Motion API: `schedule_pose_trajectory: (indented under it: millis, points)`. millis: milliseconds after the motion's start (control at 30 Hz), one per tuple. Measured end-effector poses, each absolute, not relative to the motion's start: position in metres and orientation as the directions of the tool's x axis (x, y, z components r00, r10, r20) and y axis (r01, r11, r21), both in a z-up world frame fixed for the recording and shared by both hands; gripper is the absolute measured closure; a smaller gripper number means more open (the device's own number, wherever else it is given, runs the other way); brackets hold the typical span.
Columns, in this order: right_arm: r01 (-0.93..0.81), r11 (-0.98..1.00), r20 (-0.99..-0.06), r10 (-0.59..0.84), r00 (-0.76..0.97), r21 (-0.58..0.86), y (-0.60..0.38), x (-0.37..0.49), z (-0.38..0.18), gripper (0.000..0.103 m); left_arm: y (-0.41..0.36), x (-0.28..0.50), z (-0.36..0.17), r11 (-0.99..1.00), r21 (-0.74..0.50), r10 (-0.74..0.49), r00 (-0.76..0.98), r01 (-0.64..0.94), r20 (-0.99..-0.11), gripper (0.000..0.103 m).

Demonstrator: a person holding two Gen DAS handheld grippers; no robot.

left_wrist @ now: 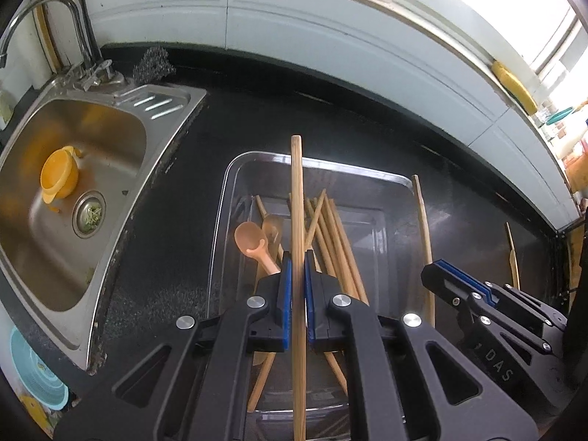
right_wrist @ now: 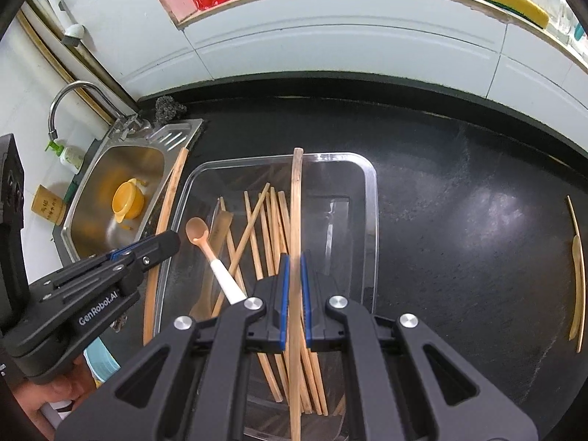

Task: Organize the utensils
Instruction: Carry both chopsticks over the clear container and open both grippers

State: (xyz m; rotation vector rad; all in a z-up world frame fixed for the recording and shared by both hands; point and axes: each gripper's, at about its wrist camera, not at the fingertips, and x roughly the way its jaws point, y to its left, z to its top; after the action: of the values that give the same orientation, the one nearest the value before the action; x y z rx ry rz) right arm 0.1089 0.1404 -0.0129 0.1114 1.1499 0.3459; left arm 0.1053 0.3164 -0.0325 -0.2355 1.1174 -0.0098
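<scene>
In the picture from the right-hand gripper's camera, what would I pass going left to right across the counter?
Green-pump soap bottle → orange bowl in the sink → wooden spoon in the clear tray → chopstick pinched in the right gripper → utensils lying on the counter's far right.

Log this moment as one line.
left gripper: shut on chopstick | right gripper: shut on chopstick | both over tray | leftovers on counter

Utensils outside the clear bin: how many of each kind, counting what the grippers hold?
Chopsticks: 3. One is in the left gripper, one is in the right gripper, and one lies on the counter.
Pale flat utensil: 1, on the counter beside that chopstick.
Total: 4
</scene>
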Motion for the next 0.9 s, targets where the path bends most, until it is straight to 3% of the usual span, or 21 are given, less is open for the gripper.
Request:
schedule_pose_trajectory:
  millis: [600,733,767,800,833,867,900]
  points:
    - [-0.169,0.954,-0.893,0.291,0.342,0.247,0.143,0.124,-0.037,0.096,0.322,0.117,-0.06,0.968,-0.216,-0.151,0.39,-0.129,-0.908,0.097]
    - [-0.233,0.941,-0.89,0.315,0.329,0.247,0.149,0.119,-0.043,0.096,0.323,0.121,-0.065,0.966,-0.215,-0.154,0.354,-0.141,-0.923,0.097]
    - [-0.268,0.929,-0.885,0.338,0.321,0.257,0.153,0.116,-0.045,0.095,0.324,0.123,-0.065,0.963,-0.224,-0.162,0.344,-0.149,-0.925,0.091]
    - [-0.298,0.916,-0.882,0.359,0.306,0.269,0.157,0.113,-0.046,0.079,0.324,0.124,-0.064,0.962,-0.224,-0.159,0.342,-0.158,-0.926,0.084]
    - [-0.316,0.909,-0.88,0.368,0.3,0.272,0.159,0.109,-0.047,0.053,0.325,0.124,-0.061,0.96,-0.221,-0.149,0.352,-0.174,-0.924,0.046]
    - [-0.331,0.906,-0.876,0.369,0.311,0.265,0.159,0.104,-0.046,0.006,0.328,0.124,-0.056,0.956,-0.22,-0.134,0.377,-0.193,-0.916,0.011]
    - [-0.337,0.908,-0.865,0.364,0.345,0.248,0.158,0.099,-0.044,0.007,0.331,0.12,-0.047,0.951,-0.22,-0.111,0.424,-0.219,-0.899,0.009]
